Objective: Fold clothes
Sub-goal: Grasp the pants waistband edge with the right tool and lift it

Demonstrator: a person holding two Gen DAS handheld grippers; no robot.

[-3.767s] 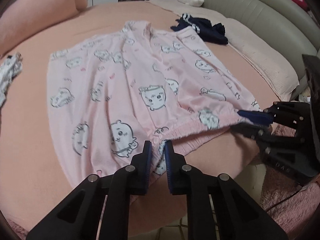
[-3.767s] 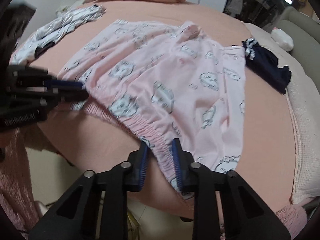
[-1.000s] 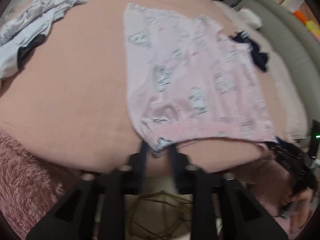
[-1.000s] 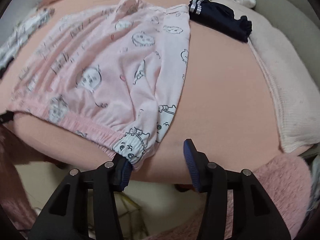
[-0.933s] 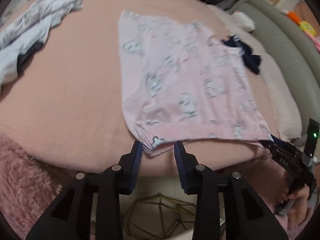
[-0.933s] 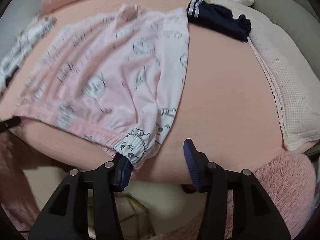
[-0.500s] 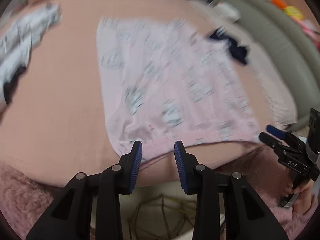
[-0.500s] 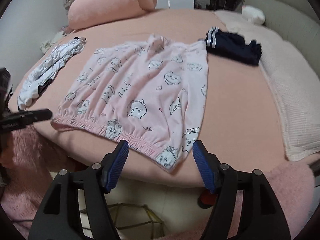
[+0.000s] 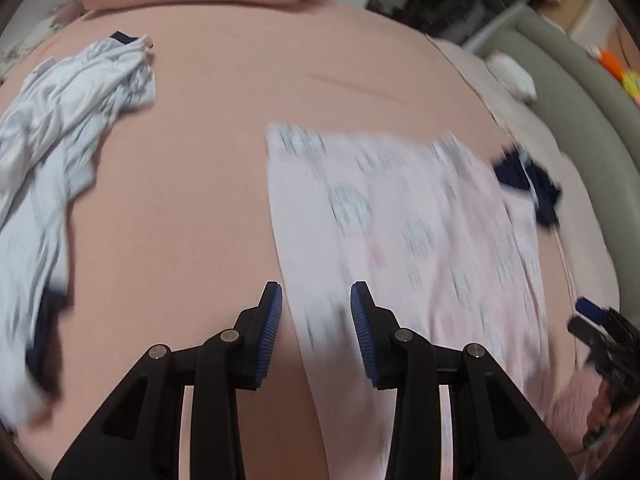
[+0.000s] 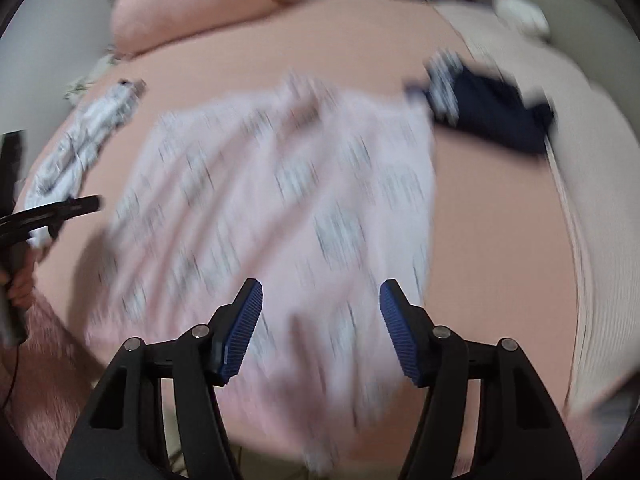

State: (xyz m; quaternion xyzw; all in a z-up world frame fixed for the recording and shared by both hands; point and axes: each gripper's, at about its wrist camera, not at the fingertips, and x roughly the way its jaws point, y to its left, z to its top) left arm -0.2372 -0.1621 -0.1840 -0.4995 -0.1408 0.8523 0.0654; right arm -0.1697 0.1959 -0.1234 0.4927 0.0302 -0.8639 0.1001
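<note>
A pale pink garment (image 9: 400, 220) printed with cartoon faces lies spread flat on the pink bed (image 9: 180, 200), blurred by motion in both views. My left gripper (image 9: 316, 300) hovers over the garment's left edge; its jaws are opening and the pads press on nothing. Over the garment's near right part, my right gripper (image 10: 320, 296) stands wide with its jaws closing a little, the cloth (image 10: 280, 200) lying below them and not gripped. Each gripper shows at the edge of the other's view: the right gripper (image 9: 592, 316), the left gripper (image 10: 80, 204).
A crumpled white and grey garment (image 9: 60, 120) lies at the bed's left. A navy garment (image 10: 492, 116) sits just beyond the pink one's far right corner. A pink bolster (image 10: 192, 8) lies at the back, a beige blanket (image 10: 592, 200) along the right, a grey padded surround (image 9: 580, 100) beyond.
Both grippers have let go of the garment's elastic hem and moved forward over the bed. The right jaws have spread wider. The garment now lies flat beneath them.
</note>
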